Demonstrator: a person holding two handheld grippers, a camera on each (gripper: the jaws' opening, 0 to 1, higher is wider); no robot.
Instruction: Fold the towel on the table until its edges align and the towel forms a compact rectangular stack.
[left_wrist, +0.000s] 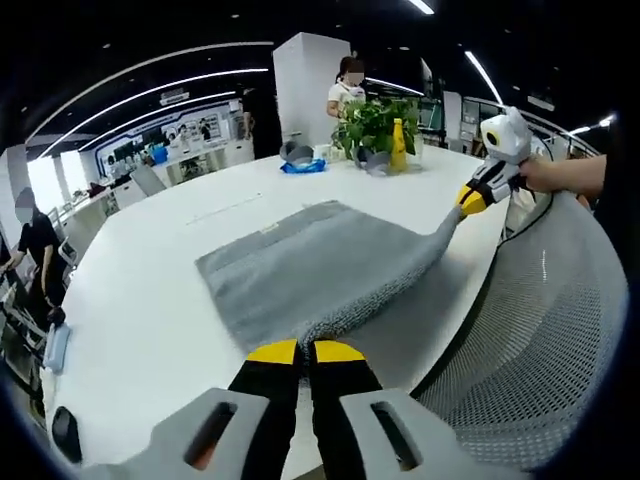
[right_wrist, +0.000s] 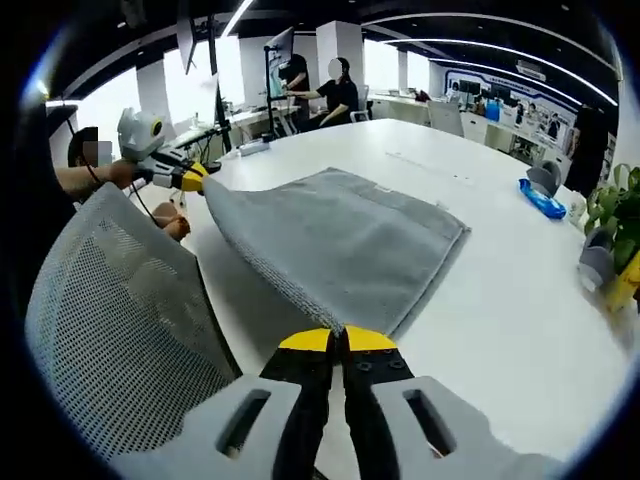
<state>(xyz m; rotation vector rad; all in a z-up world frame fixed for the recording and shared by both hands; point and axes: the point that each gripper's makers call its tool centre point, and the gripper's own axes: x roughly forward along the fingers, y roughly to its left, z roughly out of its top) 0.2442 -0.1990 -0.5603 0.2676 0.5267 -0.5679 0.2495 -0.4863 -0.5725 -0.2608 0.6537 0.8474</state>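
A grey towel (left_wrist: 310, 262) (right_wrist: 345, 240) lies spread on the white round table (left_wrist: 150, 300) (right_wrist: 500, 320). Its near edge is lifted and pulled taut between both grippers. In the left gripper view, my left gripper (left_wrist: 305, 352) is shut on one near corner, and the right gripper (left_wrist: 468, 200), held by a hand, pinches the other corner at the upper right. In the right gripper view, my right gripper (right_wrist: 338, 340) is shut on its corner, and the left gripper (right_wrist: 195, 178) grips the far corner at the upper left.
A grey mesh chair back (left_wrist: 540, 330) (right_wrist: 120, 330) stands against the table edge under the lifted towel edge. A potted plant (left_wrist: 375, 125), a yellow bottle (left_wrist: 399, 145) and a blue item (left_wrist: 303, 166) (right_wrist: 545, 200) sit at the table's far side. People stand beyond the table.
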